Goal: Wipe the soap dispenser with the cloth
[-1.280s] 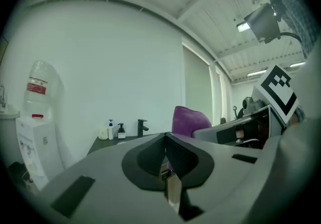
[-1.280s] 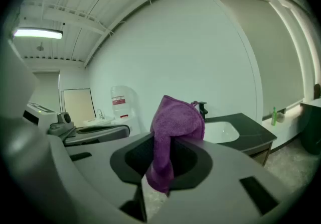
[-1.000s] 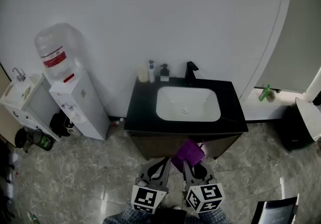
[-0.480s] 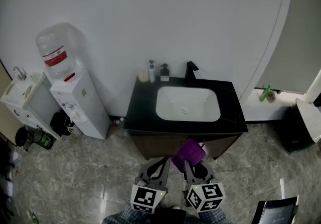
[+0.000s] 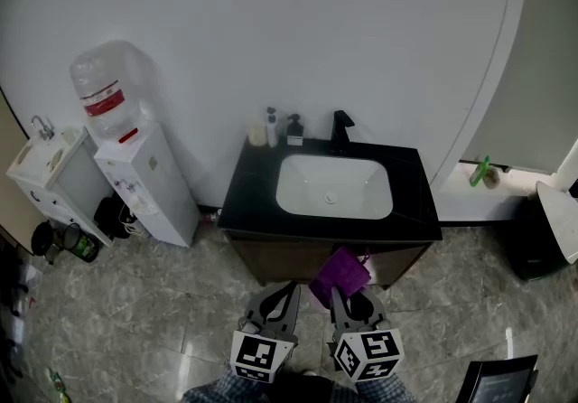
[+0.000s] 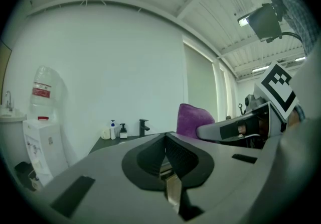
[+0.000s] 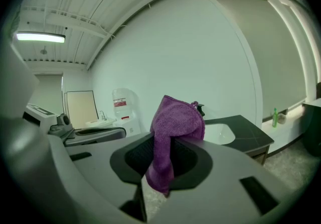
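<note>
L gripper (image 5: 289,291): bottom of head view, left of the pair; jaws pressed together, tips meeting, nothing btw them (image 6: 165,138). Pts toward the counter.
R gripper (image 5: 335,295): just beside the L one, marker cube facing up; jaws clamped on the cloth (image 7: 161,160).
Cloth (image 5: 340,273): purple, fuzzy; pinched at one part, the rest bunches up above the R jaws and a tail hangs down btw them (image 7: 173,127). In L gripper view it shows as a purple lump to the right (image 6: 193,120). Held in the air over the floor, at the counter's front edge, well apart from the dispenser.
Floor (image 5: 163,302): grey marbled tile.
Counter (image 5: 248,189): black top on a dark cabinet, against the wall.
Basin (image 5: 332,187): white, rectangular w/ rounded corners, set in the counter.
Soap dispenser (image 5: 295,130): dark pump bottle, upright at the counter's back-left, near the wall; also seen far off in L gripper view (image 6: 123,131).
White bottle (image 5: 272,127): upright, just left of the dispenser.
Tap (image 5: 340,130): black, behind the basin, right of the dispenser.
Water cooler (image 5: 144,184): white, left of the counter, jug (image 5: 101,89) on top.
</note>
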`<state>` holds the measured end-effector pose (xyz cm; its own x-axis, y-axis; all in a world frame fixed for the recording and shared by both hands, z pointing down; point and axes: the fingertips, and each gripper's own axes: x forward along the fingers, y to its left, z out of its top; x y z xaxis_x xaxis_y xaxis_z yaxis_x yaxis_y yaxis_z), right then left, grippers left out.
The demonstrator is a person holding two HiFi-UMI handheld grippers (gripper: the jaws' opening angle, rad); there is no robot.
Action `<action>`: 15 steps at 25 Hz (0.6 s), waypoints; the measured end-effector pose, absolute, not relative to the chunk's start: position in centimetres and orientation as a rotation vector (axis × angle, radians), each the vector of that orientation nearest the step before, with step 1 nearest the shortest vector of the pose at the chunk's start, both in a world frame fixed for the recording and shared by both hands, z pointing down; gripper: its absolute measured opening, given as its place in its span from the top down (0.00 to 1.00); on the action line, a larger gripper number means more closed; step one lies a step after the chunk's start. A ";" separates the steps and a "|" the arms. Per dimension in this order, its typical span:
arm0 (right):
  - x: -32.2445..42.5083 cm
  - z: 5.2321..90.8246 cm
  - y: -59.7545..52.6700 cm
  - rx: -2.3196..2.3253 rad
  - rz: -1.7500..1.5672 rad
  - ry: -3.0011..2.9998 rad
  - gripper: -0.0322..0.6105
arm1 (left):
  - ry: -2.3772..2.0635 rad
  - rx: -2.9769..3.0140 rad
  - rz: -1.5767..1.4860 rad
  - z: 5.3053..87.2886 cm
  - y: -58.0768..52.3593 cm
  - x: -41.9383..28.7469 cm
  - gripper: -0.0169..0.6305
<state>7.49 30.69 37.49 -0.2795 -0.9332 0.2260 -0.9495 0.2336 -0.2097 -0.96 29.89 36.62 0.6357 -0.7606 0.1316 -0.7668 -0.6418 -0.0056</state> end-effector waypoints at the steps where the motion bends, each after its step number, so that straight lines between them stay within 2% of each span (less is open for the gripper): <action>1: 8.0 37.5 30.9 1.852 0.469 -2.427 0.83 | -1.317 2.788 0.187 36.7 30.0 -0.7 0.97; 15: 12.4 38.3 30.5 1.894 0.480 -2.425 0.83 | -1.322 2.829 0.182 36.4 29.1 3.0 0.97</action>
